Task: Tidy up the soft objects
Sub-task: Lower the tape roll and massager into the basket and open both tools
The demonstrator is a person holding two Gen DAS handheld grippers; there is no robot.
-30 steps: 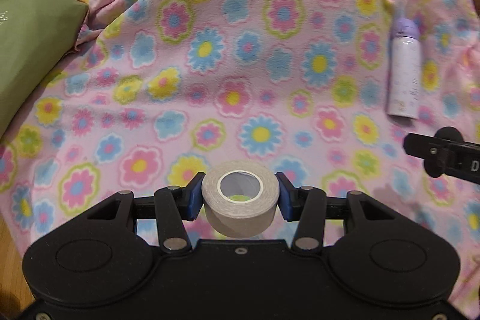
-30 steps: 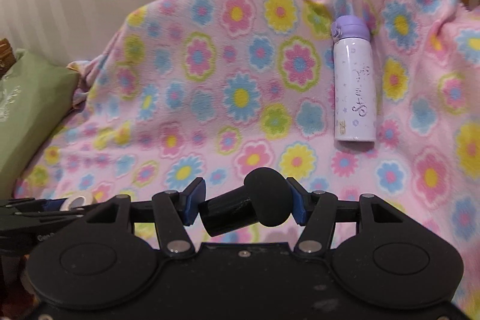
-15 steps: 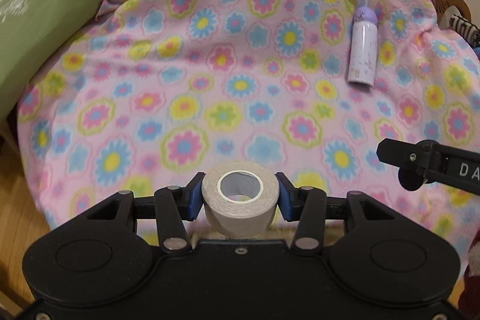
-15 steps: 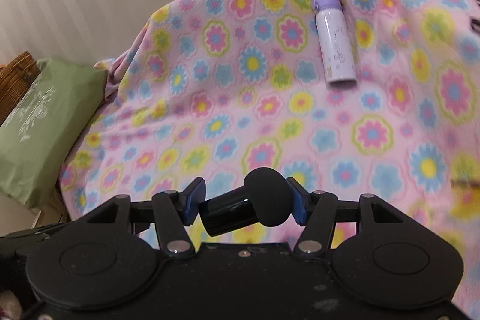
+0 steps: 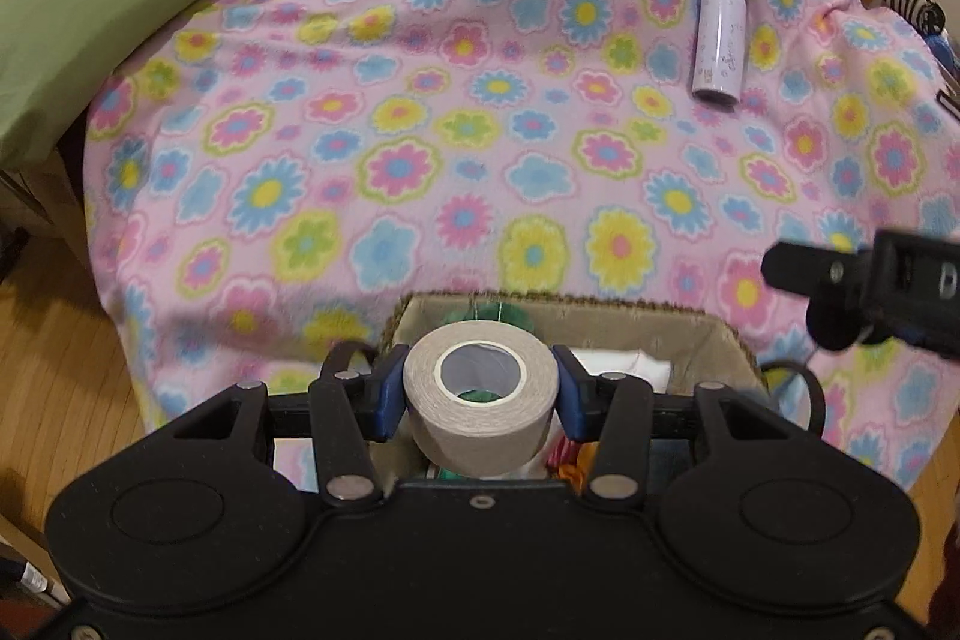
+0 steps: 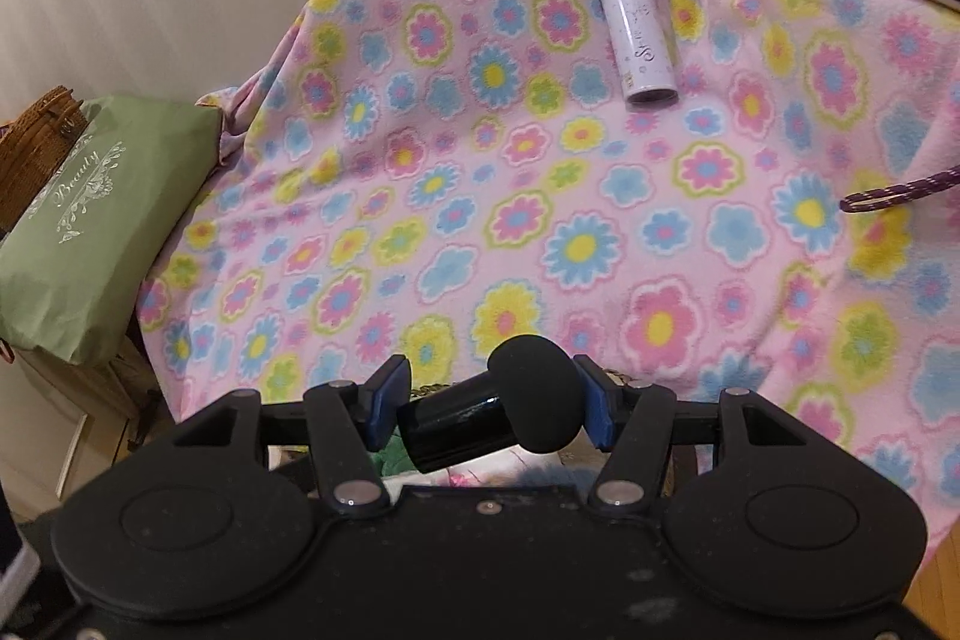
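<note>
- Far left: green pillow (image 5: pixel 90 10) beside a wicker basket (image 6: pixel 36 142), against the flowered blanket (image 5: pixel 480 130).
- Far right: purple bottle (image 5: pixel 720 34) lying flat on that blanket.
- Near centre: left gripper (image 5: pixel 477 391) clamped on tape roll (image 5: pixel 480 406), above a woven bin (image 5: pixel 690 334).
- Near right: right gripper (image 6: pixel 492 412) clamped on black microphone (image 6: pixel 498 418).

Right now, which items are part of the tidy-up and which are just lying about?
In play:
- left gripper, shut on beige tape roll
- right gripper, shut on black foam-headed microphone
- tan fabric-lined basket under the left gripper

Lying about:
- lilac drinks bottle
- pink floral fleece blanket
- green "Beauty" cushion
</note>
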